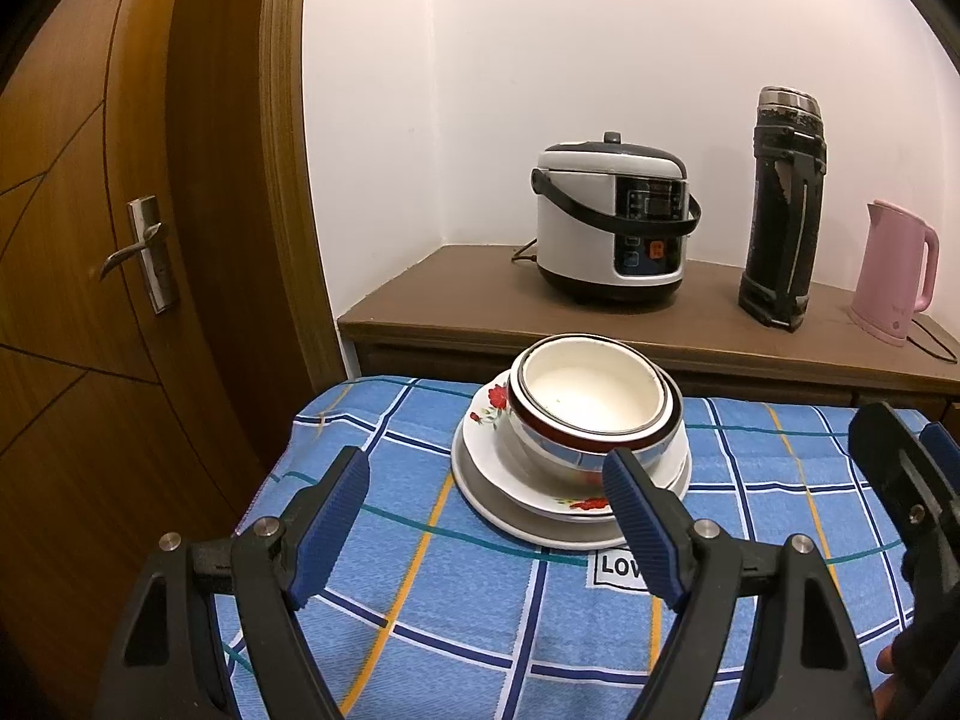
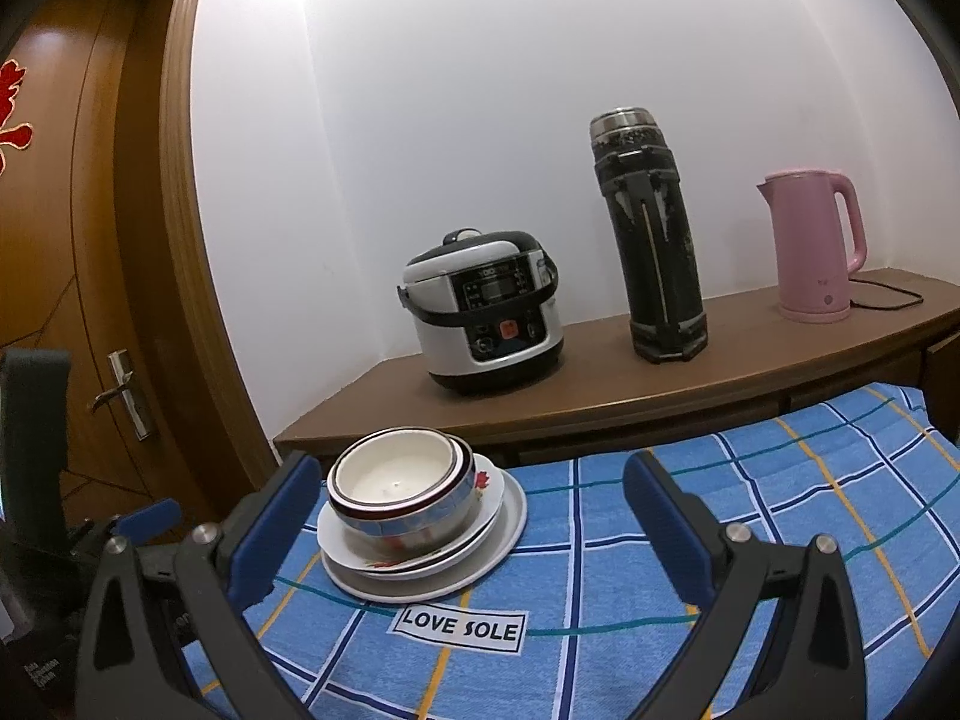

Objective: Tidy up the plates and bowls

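A stack of nested bowls (image 1: pixel 591 405) (image 2: pixel 399 489) sits on stacked white plates (image 1: pixel 510 495) (image 2: pixel 504 531), one with red flowers, on the blue checked cloth (image 1: pixel 456 612) (image 2: pixel 630 570). The top bowl is white inside; the outer one has a dark red rim. My left gripper (image 1: pixel 489 507) is open, held back from the stack, with nothing between its blue pads. My right gripper (image 2: pixel 471 498) is open too, nearer than the stack and a little to its right, holding nothing. The right gripper (image 1: pixel 918 480) also shows at the left wrist view's right edge.
Behind the cloth runs a brown sideboard (image 1: pixel 456 294) (image 2: pixel 750 360) with a rice cooker (image 1: pixel 612 228) (image 2: pixel 486 312), a black flask (image 1: pixel 783 210) (image 2: pixel 654 240) and a pink kettle (image 1: pixel 897 270) (image 2: pixel 816 246). A wooden door (image 1: pixel 108 240) (image 2: pixel 78 240) stands at the left.
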`<state>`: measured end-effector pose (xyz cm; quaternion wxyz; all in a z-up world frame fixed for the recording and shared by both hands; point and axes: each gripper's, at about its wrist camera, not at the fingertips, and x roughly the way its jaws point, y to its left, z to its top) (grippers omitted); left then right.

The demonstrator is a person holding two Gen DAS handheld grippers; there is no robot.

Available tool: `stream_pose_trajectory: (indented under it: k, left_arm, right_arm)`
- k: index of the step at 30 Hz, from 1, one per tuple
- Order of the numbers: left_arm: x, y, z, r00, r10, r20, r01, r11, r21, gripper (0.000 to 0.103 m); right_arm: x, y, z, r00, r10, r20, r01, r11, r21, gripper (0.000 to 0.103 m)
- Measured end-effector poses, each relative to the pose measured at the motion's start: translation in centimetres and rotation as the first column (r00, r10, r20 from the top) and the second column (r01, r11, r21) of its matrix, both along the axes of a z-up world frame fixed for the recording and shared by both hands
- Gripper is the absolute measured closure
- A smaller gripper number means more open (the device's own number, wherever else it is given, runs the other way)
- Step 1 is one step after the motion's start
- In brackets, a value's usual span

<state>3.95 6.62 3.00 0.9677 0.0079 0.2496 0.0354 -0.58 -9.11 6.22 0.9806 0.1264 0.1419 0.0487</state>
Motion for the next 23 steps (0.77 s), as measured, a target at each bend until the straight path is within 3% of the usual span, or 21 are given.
stream_pose_trajectory:
  k: [11,23]
  left_arm:
    - [0.5,-0.3,-0.5,0.999,-0.009,-0.035,0.01,1.0,0.005,0.021]
    - [0.6,-0.1,-0.5,0.999,-0.023,-0.042,0.022,0.999,-0.027,0.021]
  right_arm:
    - [1.2,-0.3,-0.6,0.997,-0.029,-0.078,0.027,0.999,-0.016,0.0]
    - [1.6,0.0,-0.6,0.995,-0.02,-0.098,0.018,1.0,-0.02,0.0]
